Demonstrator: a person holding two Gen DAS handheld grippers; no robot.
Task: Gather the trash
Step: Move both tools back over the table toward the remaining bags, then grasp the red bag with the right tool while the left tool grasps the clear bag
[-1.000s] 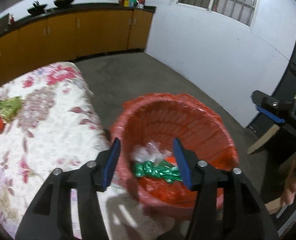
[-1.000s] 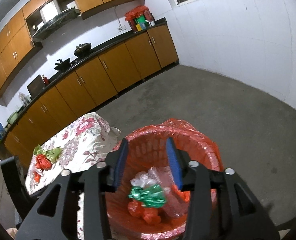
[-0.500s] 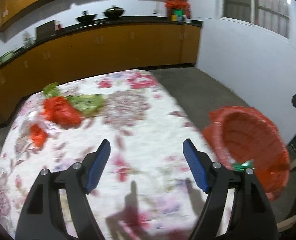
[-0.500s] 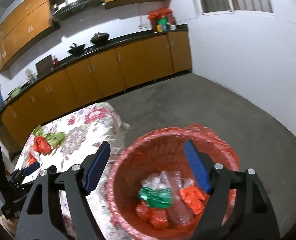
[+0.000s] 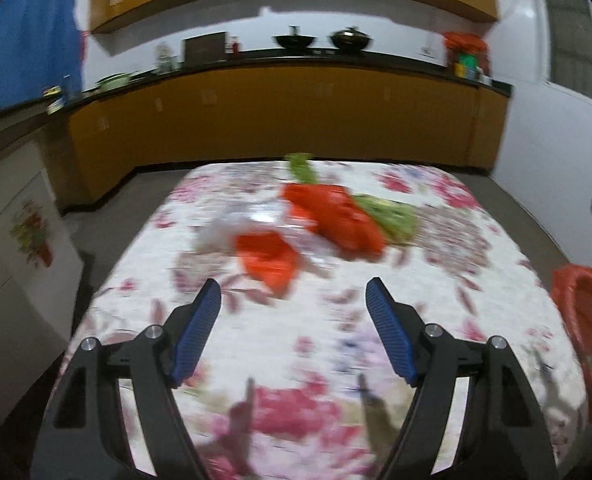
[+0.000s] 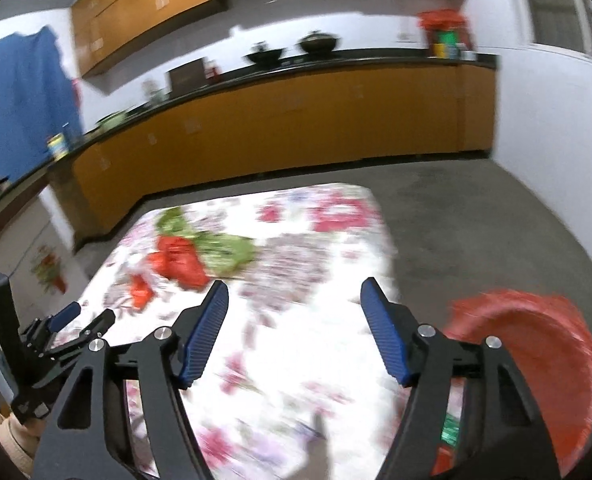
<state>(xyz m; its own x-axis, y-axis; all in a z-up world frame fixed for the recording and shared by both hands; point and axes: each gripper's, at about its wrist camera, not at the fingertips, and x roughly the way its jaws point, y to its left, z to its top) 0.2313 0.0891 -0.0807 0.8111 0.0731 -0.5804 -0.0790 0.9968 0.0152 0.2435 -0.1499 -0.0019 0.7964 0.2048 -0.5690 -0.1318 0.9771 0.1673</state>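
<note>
Home kitchen — orange cabinets (image 5: 279, 116), woks (image 5: 293, 40) on counter.

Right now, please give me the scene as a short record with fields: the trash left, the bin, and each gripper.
surface: table with flowered cloth
trash left: red bags, green wrappers, clear plastic, grouped at the far side
bin: red basket beside the table's right edge
left gripper: open, nothing between the fingers
right gripper: open, nothing held, has just been closing slightly

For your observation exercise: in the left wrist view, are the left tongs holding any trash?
No, the left tongs stand open and empty above the floral tablecloth.
</note>
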